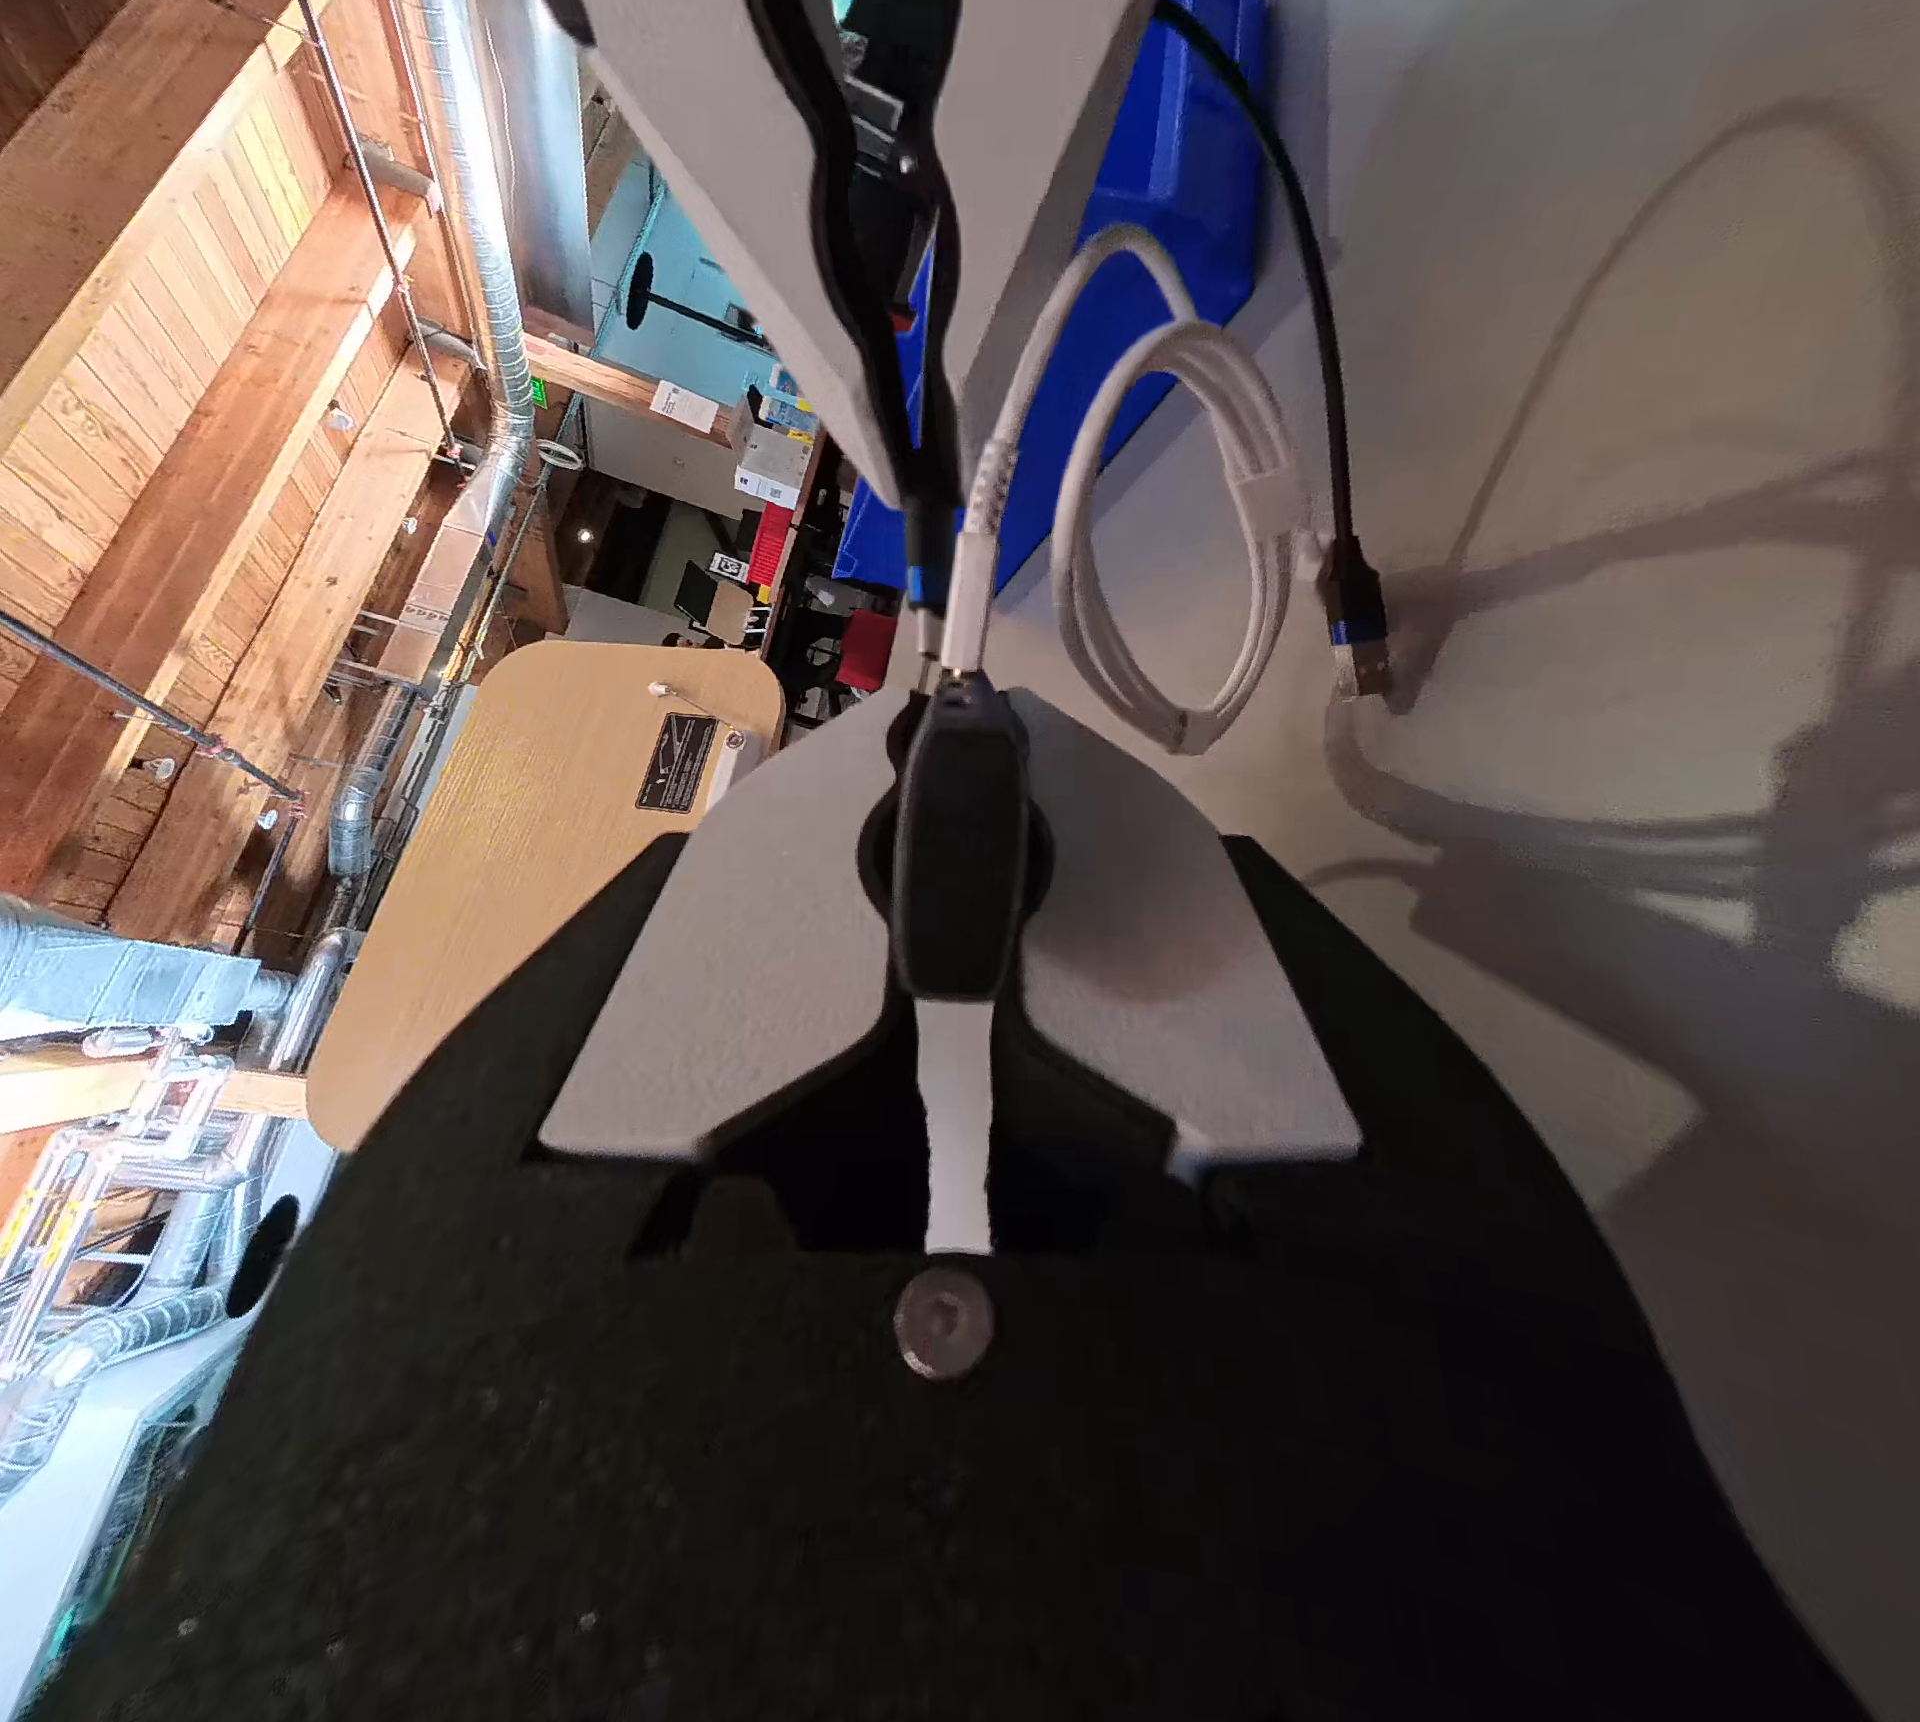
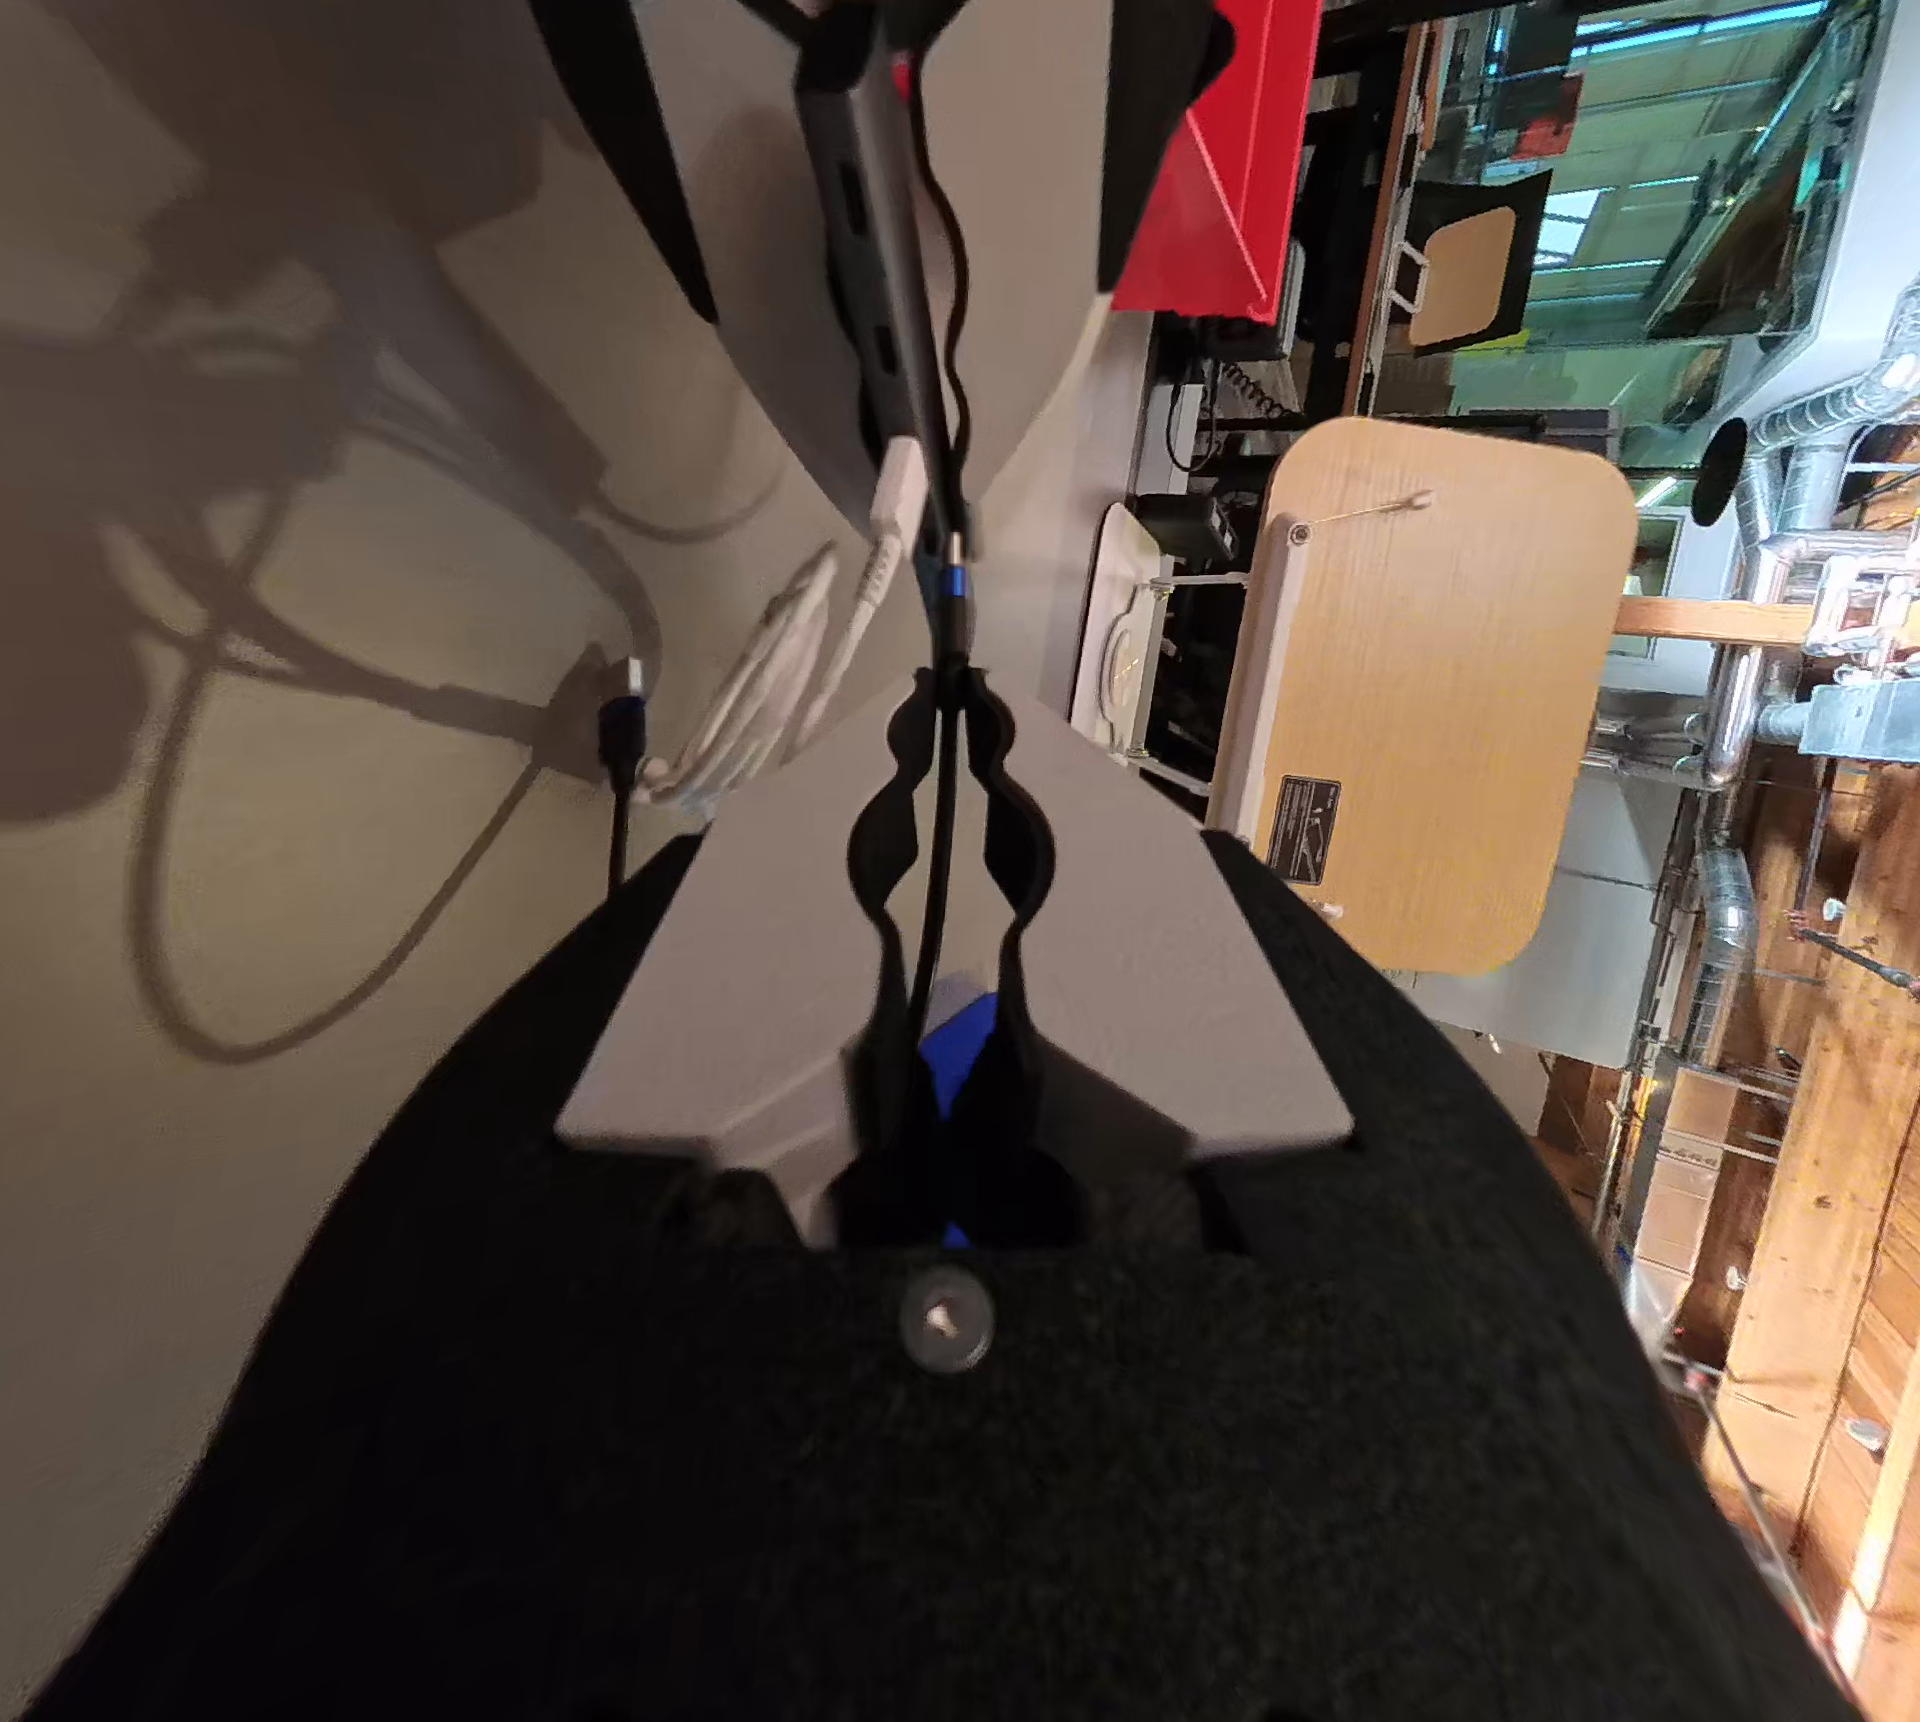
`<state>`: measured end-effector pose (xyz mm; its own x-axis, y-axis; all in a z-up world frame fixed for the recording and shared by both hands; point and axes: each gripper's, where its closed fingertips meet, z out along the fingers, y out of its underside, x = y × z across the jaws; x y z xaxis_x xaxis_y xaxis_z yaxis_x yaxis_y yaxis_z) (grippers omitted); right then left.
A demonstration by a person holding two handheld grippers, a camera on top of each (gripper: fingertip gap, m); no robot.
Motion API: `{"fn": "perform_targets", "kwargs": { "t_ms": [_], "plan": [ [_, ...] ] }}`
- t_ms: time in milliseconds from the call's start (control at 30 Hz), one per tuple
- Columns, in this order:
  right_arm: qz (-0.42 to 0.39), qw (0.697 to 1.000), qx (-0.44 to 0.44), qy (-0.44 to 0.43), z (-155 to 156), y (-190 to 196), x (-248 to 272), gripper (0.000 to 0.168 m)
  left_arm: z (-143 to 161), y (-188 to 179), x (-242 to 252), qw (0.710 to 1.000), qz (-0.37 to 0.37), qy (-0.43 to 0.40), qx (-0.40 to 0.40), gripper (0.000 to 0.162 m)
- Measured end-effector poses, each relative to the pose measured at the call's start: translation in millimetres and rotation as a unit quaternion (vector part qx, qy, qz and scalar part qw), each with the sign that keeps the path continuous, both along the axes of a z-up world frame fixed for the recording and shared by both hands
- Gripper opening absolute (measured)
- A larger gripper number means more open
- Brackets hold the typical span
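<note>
My left gripper [image 1: 951, 696] is shut on a dark grey hub [image 1: 961, 841], held end-on. A white plug [image 1: 971, 581] sits in the hub's far end, and its coiled white cable [image 1: 1174, 529] hangs beside it. My right gripper [image 2: 940, 685] is shut on a black cable [image 2: 935, 841] just behind its blue-ringed plug [image 2: 951, 592]. That plug [image 1: 925, 576] meets the hub's end next to the white plug; I cannot tell whether it is seated. The right wrist view shows the hub [image 2: 873, 270] in the left gripper. The black cable's other plug [image 1: 1361, 633] hangs free.
Both grippers are above a white table [image 1: 1558, 322], which carries their shadows. A blue bin [image 1: 1174, 218] stands on it behind the cables, and a red bin [image 2: 1226, 114] shows in the right wrist view. A light wooden board [image 2: 1434, 696] and shelving lie beyond the table's edge. The tips of both grippers are at nearly the same place.
</note>
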<state>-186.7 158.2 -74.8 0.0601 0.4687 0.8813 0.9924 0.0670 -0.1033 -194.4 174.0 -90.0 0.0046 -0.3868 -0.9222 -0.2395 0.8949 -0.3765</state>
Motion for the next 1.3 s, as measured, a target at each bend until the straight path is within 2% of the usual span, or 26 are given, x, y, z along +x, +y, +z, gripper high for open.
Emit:
{"fn": "perform_targets", "kwargs": {
  "t_ms": [500, 733, 867, 1100, 1200, 1267, 1300],
  "plan": [
    [0.0, 0.998, 0.018, -0.058, -4, 1, 1, 0.004, 0, -4, 0, 1.0, 0.001, 0.003, 0.003, 0.011],
    [0.025, 0.99, 0.073, -0.116, -7, 2, -3, 0.004, -3, -3, 1, 1.0, 0.007, 0.007, 0.0, 0.011],
    [0.032, 0.991, 0.079, -0.103, -7, 1, -6, 0.004, 0, -4, 1, 1.0, 0.007, 0.001, -0.001, 0.01],
    [0.044, 0.995, 0.089, -0.031, -6, 1, -9, 0.005, 4, -4, 0, 1.0, 0.009, -0.009, 0.002, 0.011],
    [0.035, 0.994, 0.063, 0.08, -1, 0, -8, 0.005, 7, -3, 0, 1.0, 0.003, -0.019, -0.009, 0.011],
    [0.016, 0.989, 0.049, 0.135, 4, 2, -3, 0.013, 7, 1, 0, 1.0, 0.012, -0.02, -0.001, 0.011],
    [0.013, 0.985, 0.025, 0.17, 4, 0, -2, 0.01, 7, 2, -1, 1.0, 0.014, -0.022, 0.002, 0.011]
  ]
}}
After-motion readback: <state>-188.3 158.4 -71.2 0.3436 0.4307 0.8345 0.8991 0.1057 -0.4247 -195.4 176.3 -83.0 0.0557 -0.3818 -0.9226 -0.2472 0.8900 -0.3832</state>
